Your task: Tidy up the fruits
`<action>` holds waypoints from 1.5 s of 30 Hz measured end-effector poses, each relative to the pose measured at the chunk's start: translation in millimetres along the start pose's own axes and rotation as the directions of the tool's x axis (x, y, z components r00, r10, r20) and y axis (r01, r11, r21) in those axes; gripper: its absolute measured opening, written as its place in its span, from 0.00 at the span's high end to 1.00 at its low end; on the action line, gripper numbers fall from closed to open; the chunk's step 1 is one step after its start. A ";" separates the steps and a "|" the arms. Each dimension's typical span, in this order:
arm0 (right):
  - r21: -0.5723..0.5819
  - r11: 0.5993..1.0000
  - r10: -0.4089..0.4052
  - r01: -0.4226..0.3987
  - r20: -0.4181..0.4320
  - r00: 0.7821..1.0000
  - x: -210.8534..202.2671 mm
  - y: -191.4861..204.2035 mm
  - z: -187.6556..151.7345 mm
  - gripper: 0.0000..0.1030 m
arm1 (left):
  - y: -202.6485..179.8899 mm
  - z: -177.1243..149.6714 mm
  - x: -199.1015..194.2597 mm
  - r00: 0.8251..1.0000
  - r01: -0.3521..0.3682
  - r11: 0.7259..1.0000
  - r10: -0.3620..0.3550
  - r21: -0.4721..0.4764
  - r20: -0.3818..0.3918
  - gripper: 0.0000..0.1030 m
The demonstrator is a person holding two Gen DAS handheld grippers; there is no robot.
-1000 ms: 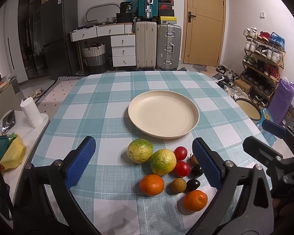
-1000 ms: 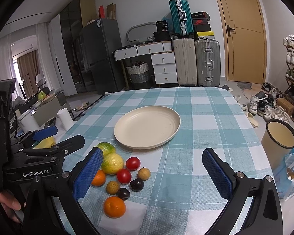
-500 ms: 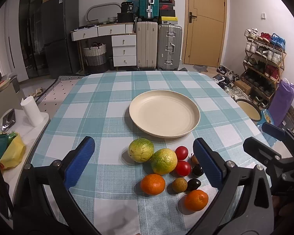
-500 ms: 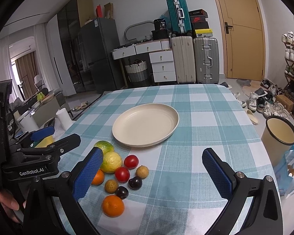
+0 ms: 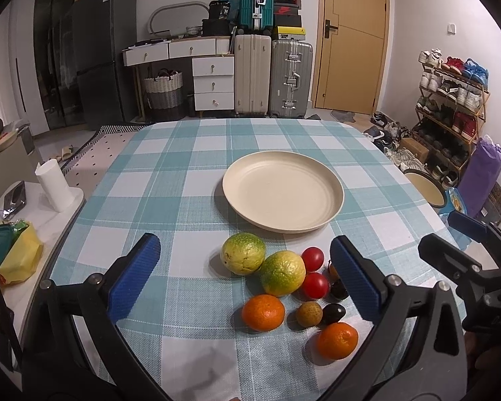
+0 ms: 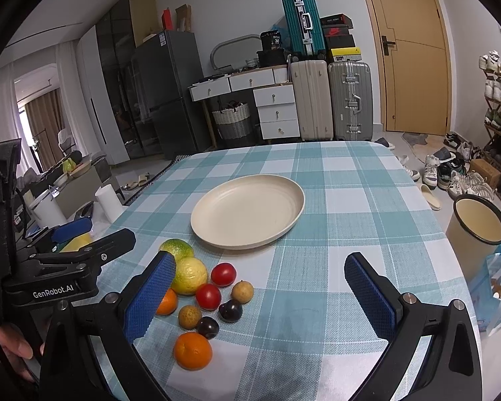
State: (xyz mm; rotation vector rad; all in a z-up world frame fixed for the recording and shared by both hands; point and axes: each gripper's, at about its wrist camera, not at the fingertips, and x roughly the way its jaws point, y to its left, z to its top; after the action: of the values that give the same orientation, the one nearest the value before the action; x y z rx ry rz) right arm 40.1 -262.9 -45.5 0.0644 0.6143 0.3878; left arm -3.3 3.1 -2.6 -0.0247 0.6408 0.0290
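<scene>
Grippers first: your left gripper (image 5: 245, 267) hangs spread wide and empty above the near part of the table (image 5: 170, 180), its blue pads (image 5: 133, 272) flanking the fruit cluster from above without touching any of it. Your right gripper (image 6: 260, 289) is likewise released and empty, over bare checked cloth just to the right of the fruit.

The fruit sits bunched near the table's near edge. Two green-yellow citrus (image 5: 243, 257) (image 5: 283, 277) touch each other at the far side of the bunch. Beside them lie two red tomatoes (image 5: 312, 259) (image 5: 314, 285), then two dark plums (image 6: 230, 310) (image 6: 207, 327) and two small brown fruits (image 6: 242, 291) (image 6: 189, 316). Two oranges (image 5: 263, 312) (image 5: 337, 341) lie nearest the edge.

Beyond the cluster, toward the table's middle, your cream plate (image 5: 284, 192) holds nothing. A bin (image 6: 477, 224) stands past the right edge.
</scene>
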 end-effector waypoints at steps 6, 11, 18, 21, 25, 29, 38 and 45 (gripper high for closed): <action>-0.011 1.000 0.017 -0.017 -0.011 1.000 2.1 2.5 -4.2 0.00 | 2.2 -4.8 4.7 1.000 -0.002 1.000 0.001 -0.010 -0.011 0.02; 0.007 1.000 0.019 -0.019 -0.025 0.999 4.9 -0.1 -7.0 0.00 | 7.6 -9.2 11.3 1.000 0.001 1.000 -0.001 -0.023 -0.024 0.02; 0.004 0.999 0.033 -0.033 -0.044 0.998 6.1 1.7 -11.5 0.00 | 9.5 -11.9 15.8 0.999 0.009 0.999 -0.010 -0.035 -0.037 0.02; -0.003 0.999 0.042 -0.042 -0.066 0.997 8.5 3.5 -15.1 0.00 | 9.8 -14.2 17.6 0.999 0.011 0.999 -0.012 -0.037 -0.041 0.02; 0.000 0.997 0.071 -0.072 -0.089 0.993 10.7 4.5 -22.3 0.00 | 14.7 -14.9 21.1 0.999 0.007 0.999 -0.010 -0.049 -0.050 0.01; -0.006 0.995 0.099 -0.101 -0.120 0.988 14.8 8.0 -32.4 0.00 | 19.7 -15.4 23.7 0.998 0.004 0.998 -0.008 -0.067 -0.059 0.01; -0.006 0.986 0.162 -0.167 -0.197 0.967 30.0 17.4 -58.2 0.00 | 29.6 -17.8 27.0 0.998 -0.004 0.996 -0.002 -0.084 -0.067 0.01; -0.028 0.977 0.200 -0.212 -0.231 0.952 38.1 29.7 -69.8 0.00 | 35.1 -19.4 31.1 0.997 -0.001 0.996 -0.006 -0.094 -0.080 0.01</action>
State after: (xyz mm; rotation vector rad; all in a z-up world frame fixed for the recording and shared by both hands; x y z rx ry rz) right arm 18.6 -225.0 -118.4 0.0342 0.8261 0.6191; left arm 8.8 38.1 -37.3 -0.1182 0.7193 0.0562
